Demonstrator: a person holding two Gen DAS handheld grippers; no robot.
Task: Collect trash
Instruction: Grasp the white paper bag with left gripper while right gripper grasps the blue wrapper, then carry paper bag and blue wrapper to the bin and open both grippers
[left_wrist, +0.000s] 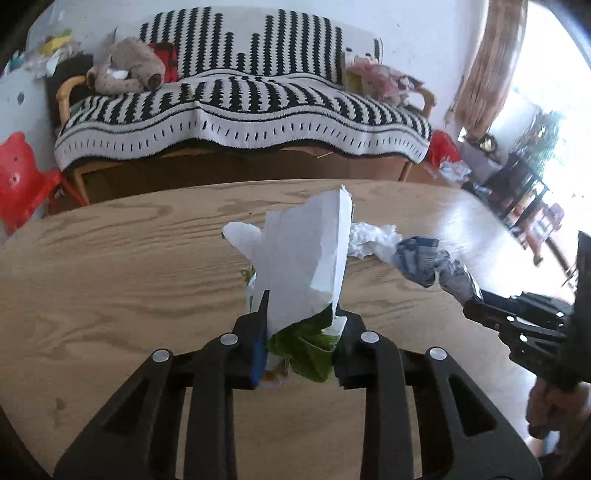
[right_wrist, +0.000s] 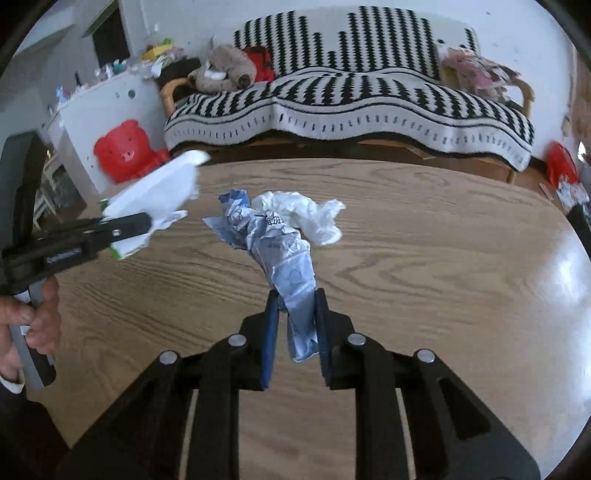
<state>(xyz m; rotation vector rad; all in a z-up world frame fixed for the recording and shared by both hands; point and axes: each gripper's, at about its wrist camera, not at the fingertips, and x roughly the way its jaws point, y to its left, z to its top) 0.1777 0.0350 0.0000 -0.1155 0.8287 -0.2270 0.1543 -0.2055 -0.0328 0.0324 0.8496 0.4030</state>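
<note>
While both hands worked over the wooden desk (right_wrist: 424, 266), each had already picked up one piece of trash. At the bottom centre of the left wrist view, the left gripper (left_wrist: 301, 332) was clamped on a torn white and green carton (left_wrist: 310, 258), which stood up between its fingers, clear of the desk top. At the bottom centre of the right wrist view, the right gripper (right_wrist: 295, 317) was pinched narrow on a crumpled blue and white wrapper (right_wrist: 288, 258), which stretched up and away from its fingers. Just beyond the wrapper's far end, at mid frame, crumpled white plastic (right_wrist: 306, 214) remained; whether it lay loose or hung from the wrapper I could not tell. So two pieces were in hand, none yet binned, and no bin showed. Farther back, across the top of the frame, stood a striped sofa (right_wrist: 369, 99).
</note>
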